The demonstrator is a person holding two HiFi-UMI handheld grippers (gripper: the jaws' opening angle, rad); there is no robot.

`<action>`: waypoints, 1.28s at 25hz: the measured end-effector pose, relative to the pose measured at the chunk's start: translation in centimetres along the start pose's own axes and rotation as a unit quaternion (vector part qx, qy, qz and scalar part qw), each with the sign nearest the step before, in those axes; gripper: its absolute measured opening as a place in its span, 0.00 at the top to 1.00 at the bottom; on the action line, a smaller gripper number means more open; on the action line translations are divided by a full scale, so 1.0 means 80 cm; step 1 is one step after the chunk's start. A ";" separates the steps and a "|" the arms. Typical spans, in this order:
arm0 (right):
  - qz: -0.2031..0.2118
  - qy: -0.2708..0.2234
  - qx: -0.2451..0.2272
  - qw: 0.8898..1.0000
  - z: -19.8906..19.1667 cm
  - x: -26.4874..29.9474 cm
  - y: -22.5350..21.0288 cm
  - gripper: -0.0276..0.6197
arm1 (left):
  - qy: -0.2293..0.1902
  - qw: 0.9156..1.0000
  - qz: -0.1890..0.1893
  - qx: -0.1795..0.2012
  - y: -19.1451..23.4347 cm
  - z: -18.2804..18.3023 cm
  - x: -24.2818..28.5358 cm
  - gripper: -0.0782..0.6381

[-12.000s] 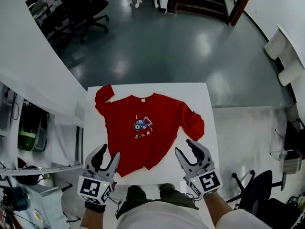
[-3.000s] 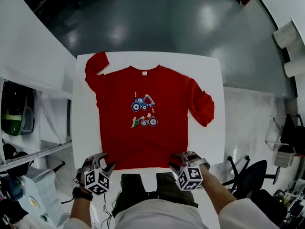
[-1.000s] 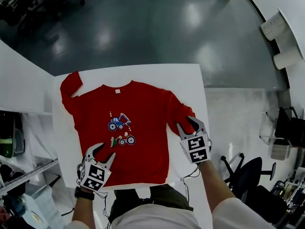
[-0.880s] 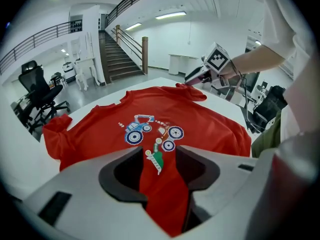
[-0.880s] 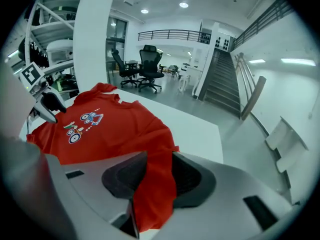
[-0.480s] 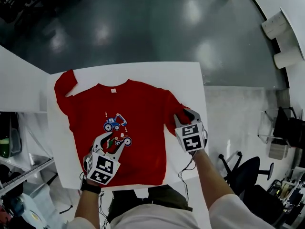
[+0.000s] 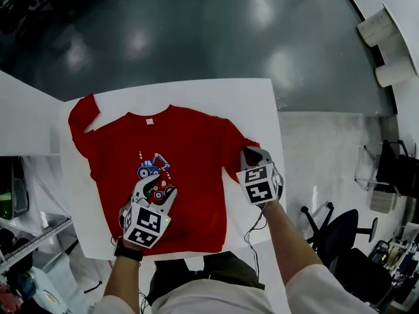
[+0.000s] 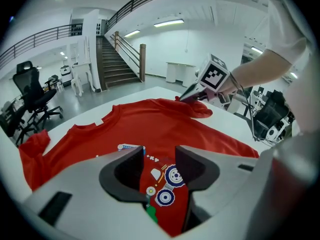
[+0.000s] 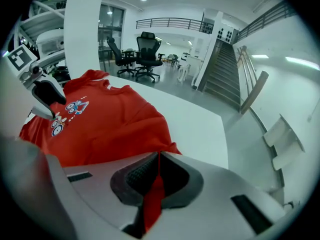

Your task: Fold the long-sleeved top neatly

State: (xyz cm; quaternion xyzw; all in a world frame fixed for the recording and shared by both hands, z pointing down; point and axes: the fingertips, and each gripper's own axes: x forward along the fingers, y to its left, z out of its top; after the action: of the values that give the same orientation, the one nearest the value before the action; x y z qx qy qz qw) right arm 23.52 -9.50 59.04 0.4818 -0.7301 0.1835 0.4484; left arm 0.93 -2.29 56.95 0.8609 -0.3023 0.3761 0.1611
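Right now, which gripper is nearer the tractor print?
Left. Left gripper hovers open over the tractor print; right gripper, jaws just closed on the sleeve, is off to the side.

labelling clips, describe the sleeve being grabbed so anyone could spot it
On the white table lies a red top. Its sleeve on the right side is bunched against the body. Unlike the other sleeve, lying free at the far left corner, its fabric is pinched in the right gripper, whose jaws have just been closing.
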 end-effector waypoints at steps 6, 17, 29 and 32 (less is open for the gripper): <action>-0.010 -0.051 0.037 0.998 0.018 -0.031 -0.021 0.92 | -0.019 1.000 0.008 -0.021 0.007 0.012 -0.006 0.61; -0.034 -0.117 0.085 0.989 0.061 -0.100 -0.078 0.92 | -0.082 0.995 0.021 -0.046 0.031 0.068 -0.032 0.62; -0.052 -0.226 0.106 0.967 0.150 -0.201 -0.135 0.93 | -0.140 0.989 0.024 -0.043 0.035 0.142 -0.064 0.62; -0.052 -0.258 0.108 0.959 0.175 -0.226 -0.147 0.93 | -0.147 0.988 0.031 -0.043 0.041 0.152 -0.073 0.62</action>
State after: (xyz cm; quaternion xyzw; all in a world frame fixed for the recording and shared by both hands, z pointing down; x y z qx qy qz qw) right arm 29.45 -15.02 34.67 0.5954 -0.7710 0.1069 0.1992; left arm 2.37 -8.64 44.71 0.8896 -0.3650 0.2367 0.1395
